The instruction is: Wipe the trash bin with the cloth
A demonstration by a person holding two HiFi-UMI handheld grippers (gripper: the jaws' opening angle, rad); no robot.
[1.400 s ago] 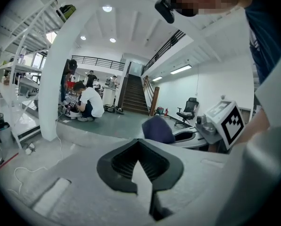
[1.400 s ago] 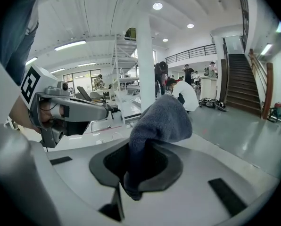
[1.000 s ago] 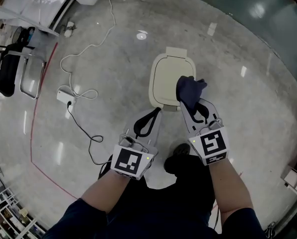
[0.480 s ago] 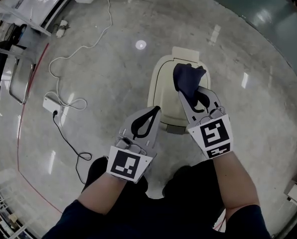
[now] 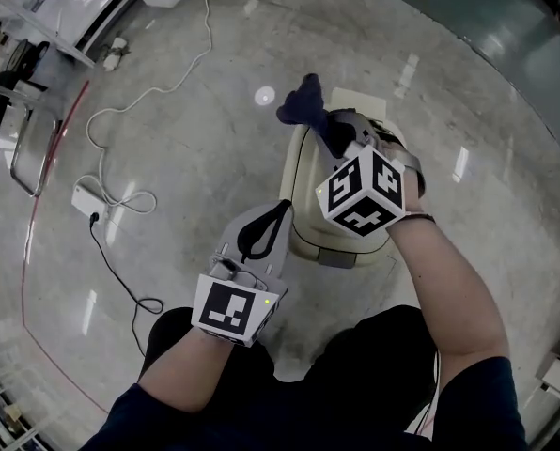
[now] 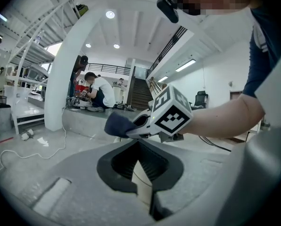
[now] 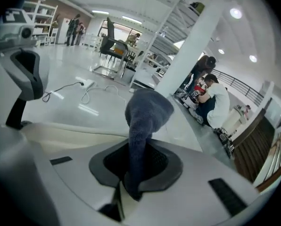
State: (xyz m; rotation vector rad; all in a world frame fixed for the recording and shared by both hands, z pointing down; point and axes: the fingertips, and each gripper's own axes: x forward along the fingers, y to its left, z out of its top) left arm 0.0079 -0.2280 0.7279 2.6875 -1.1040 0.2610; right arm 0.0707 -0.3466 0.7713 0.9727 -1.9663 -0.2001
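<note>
Trash bin (image 5: 304, 209) stands on the floor (image 5: 186, 83) right in front of the person's feet, cream, lid closed, seen from above. Its long axis runs away from the person. Cloth (image 5: 305, 104), dark blue and bunched, is clamped in the right gripper (image 5: 334, 128), jaws pressed tight on its lower end and the rest sticking out past the tips. The right gripper sits over the far half of the lid and points up and to the far left, so the cloth pokes out beyond the bin's far-left edge. Can't tell if any cloth touches the lid; it looks lifted off. The right gripper view shows the cream lid passing just under the jaws, so the bin lies directly below and slightly behind the cloth tip. The left gripper (image 5: 278, 212) has its jaws together with nothing between them and hovers just beside the bin's near-left corner, tips aimed at its side. The right hand is clearly nearer the lid and carries the cloth. Judged: a wipe stroke is about to start, needing the cloth tipped down onto the lid and drawn along the long axis toward the person. White cable (image 5: 120, 125) and power strip (image 5: 85, 198) lie well apart on the left.
</note>
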